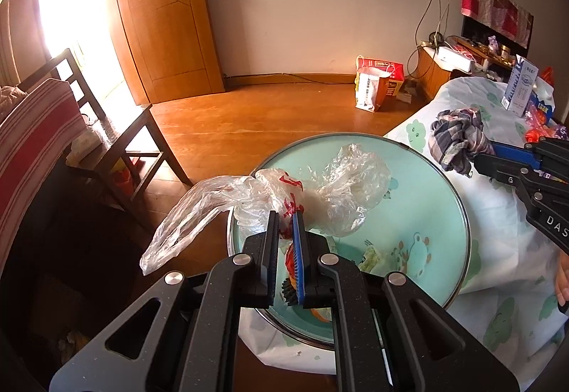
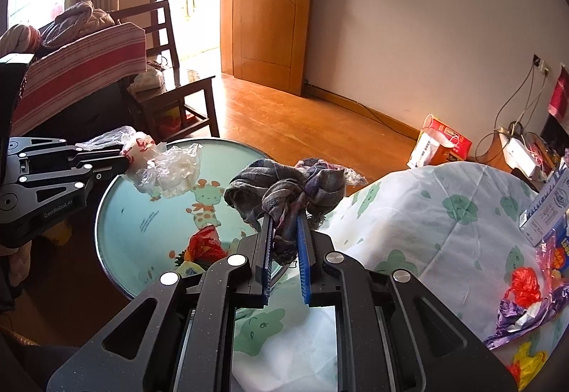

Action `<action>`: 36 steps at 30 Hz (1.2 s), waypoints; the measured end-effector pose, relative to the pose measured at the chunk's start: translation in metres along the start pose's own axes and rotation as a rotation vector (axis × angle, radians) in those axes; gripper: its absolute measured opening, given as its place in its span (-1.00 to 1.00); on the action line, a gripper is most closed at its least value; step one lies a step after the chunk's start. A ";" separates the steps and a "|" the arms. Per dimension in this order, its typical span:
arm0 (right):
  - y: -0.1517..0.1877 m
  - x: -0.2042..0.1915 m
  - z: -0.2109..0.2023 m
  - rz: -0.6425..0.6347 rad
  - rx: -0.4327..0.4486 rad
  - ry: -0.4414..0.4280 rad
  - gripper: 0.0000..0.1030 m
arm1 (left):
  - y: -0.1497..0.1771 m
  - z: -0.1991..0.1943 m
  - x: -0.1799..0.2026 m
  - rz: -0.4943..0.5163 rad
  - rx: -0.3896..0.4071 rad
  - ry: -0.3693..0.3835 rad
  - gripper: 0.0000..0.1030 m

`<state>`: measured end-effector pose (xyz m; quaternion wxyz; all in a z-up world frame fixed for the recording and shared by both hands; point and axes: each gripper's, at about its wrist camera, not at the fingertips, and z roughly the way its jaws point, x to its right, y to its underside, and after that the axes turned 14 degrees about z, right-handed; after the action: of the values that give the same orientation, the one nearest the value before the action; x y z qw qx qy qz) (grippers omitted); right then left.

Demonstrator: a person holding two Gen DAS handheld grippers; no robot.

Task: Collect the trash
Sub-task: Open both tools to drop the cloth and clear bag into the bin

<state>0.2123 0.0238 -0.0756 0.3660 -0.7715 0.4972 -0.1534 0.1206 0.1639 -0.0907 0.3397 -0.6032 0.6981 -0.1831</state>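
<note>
While both loads hang above the round surface (image 2: pixel 142 228): left hand-held gripper (image 1: pixel 284 214) clamps clear plastic bag (image 1: pixel 320 189); right hand-held gripper (image 2: pixel 284 221) clamps plaid rag (image 2: pixel 284 189). Advisable: keep both squeezed firmly during carrying.

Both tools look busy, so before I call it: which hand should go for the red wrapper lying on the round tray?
Neither is free. The left hand-held gripper is shut on the clear plastic bag right above the red wrapper; the right hand-held gripper clamps the plaid cloth. Left is probably better placed once emptied.
</note>
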 end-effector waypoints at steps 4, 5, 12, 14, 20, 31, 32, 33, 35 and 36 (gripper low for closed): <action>-0.001 -0.004 0.001 -0.007 -0.002 -0.004 -0.74 | 0.000 0.000 0.000 0.000 0.001 -0.001 -0.86; -0.001 -0.005 0.001 -0.009 -0.001 -0.006 -0.74 | 0.000 0.000 0.000 -0.001 0.001 0.001 -0.86; -0.002 -0.007 0.001 -0.021 -0.001 -0.010 -0.73 | -0.001 0.001 -0.001 -0.004 0.000 0.003 -0.85; -0.002 -0.008 0.001 -0.022 -0.002 -0.011 -0.73 | -0.001 0.001 -0.002 -0.005 0.001 0.004 -0.85; -0.001 -0.011 0.002 -0.031 -0.004 -0.015 -0.73 | -0.002 0.001 -0.002 -0.005 0.001 0.005 -0.85; -0.001 -0.015 0.003 -0.044 -0.010 -0.025 -0.72 | -0.002 0.002 -0.001 -0.008 0.001 0.007 -0.85; 0.000 -0.014 0.003 -0.045 -0.009 -0.025 -0.72 | -0.002 0.002 -0.001 -0.008 0.001 0.007 -0.85; -0.001 -0.014 0.003 -0.045 -0.009 -0.025 -0.72 | -0.002 0.002 -0.001 -0.006 0.001 0.006 -0.85; -0.001 -0.014 0.003 -0.045 -0.009 -0.026 -0.72 | -0.002 0.002 -0.002 -0.008 0.000 0.007 -0.85; 0.000 -0.015 0.003 -0.046 -0.008 -0.026 -0.72 | -0.002 0.002 -0.001 -0.007 0.000 0.007 -0.85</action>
<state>0.2075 0.0377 -0.0754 0.3658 -0.7861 0.4753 -0.1497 0.1234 0.1647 -0.0903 0.3368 -0.6050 0.6970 -0.1863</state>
